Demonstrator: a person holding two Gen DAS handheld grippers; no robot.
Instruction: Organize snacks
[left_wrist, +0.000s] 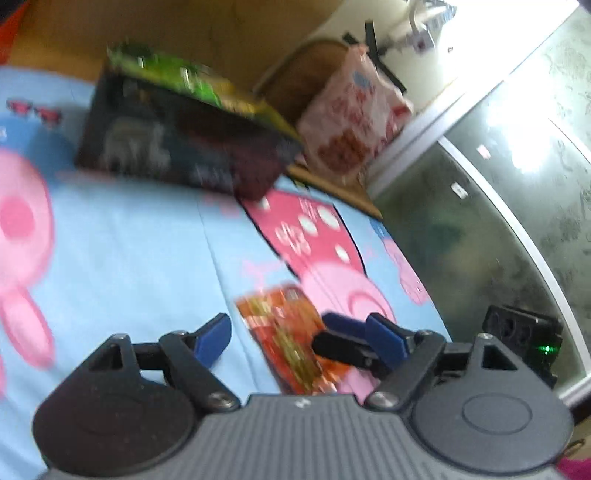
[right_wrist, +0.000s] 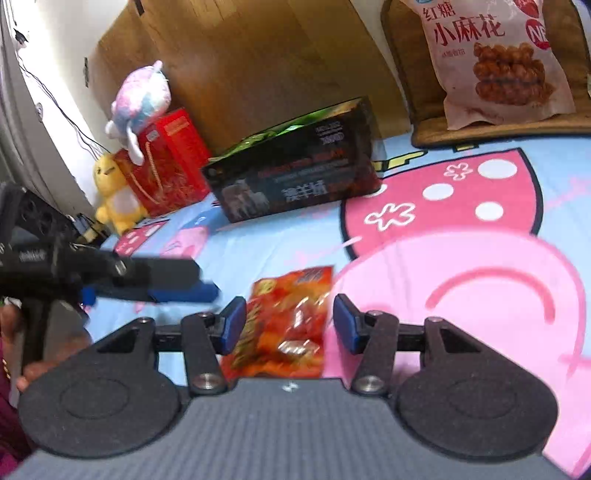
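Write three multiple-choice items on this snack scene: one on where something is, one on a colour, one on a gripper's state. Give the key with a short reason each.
1. Where does the orange snack packet lie?
A. On the cartoon bedsheet, in front of the right gripper
B. Inside the black box
C. On top of the red gift bag

2. What colour is the plush toy standing beside the red gift bag?
A. Green
B. Yellow
C. Black

3. How does the right gripper stand?
A. Shut on the packet
B. Shut on nothing
C. Open, its pads to either side of the packet

Key: 1 A, the packet lies flat on the sheet, well short of the black box. 2 B, the toy's body is yellow. 3 C, a gap shows between each blue pad and the packet.
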